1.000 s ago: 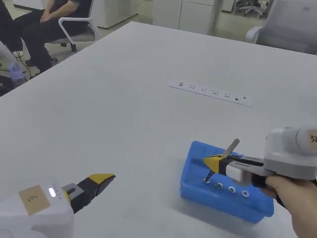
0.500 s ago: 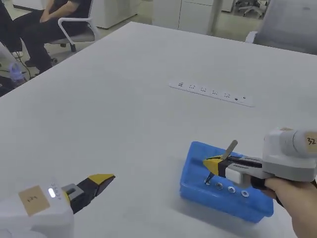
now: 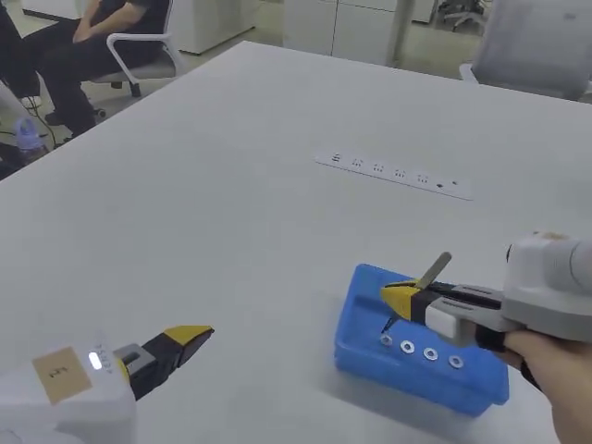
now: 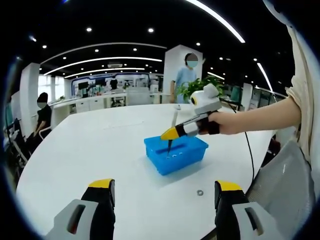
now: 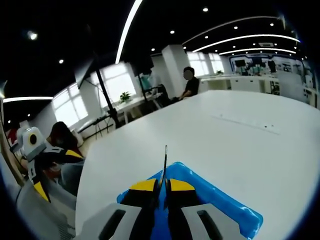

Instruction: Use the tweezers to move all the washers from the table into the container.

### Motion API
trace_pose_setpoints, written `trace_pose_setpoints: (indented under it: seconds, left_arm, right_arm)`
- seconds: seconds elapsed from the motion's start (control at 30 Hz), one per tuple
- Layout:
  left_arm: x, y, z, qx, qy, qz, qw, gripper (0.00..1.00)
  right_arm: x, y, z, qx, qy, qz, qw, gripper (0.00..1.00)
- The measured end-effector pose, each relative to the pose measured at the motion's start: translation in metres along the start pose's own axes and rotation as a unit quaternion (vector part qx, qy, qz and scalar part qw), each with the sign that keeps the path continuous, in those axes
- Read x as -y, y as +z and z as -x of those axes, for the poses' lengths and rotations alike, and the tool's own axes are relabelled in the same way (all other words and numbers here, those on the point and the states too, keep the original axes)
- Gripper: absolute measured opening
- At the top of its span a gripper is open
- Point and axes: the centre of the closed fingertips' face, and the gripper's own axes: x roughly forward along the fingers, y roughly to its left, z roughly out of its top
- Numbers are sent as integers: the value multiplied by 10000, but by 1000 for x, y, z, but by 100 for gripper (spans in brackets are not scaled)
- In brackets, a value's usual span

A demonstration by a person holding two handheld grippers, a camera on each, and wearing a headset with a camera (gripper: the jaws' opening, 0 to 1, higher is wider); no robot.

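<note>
- The right gripper [image 3: 400, 298] is clenched on the tweezers [image 3: 435, 270]. In the right gripper view its yellow jaws press together with the thin blade between them.
- The tweezers slant, with the silver end up and the dark tip pointing down inside the blue container [image 3: 407, 379]. The tip is close above the container floor; whether it touches I cannot tell.
- Four washers [image 3: 430, 353] lie in a row on the container floor, just beside the tweezers' tip.
- One loose washer [image 4: 200, 192] lies on the white table [image 3: 231, 185], on the near side of the container in the left gripper view.
- The left gripper [image 4: 165, 186] is released, with its jaws spread wide and nothing between them. It is well apart from the container.
- A power strip [image 3: 393, 173] lies flat on the table beyond the container.
- A person [image 3: 88, 32] sits on a chair off the table's far left corner.
</note>
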Motion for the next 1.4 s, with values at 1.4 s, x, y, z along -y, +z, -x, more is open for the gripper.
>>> trace_pose_setpoints:
  seconds: [1.4]
  left_arm:
    - [1, -5, -2, -102, -98, -60, 9999, 82]
  right_arm:
    - [-92, -61, 29, -36, 848, -949, 9919, 4]
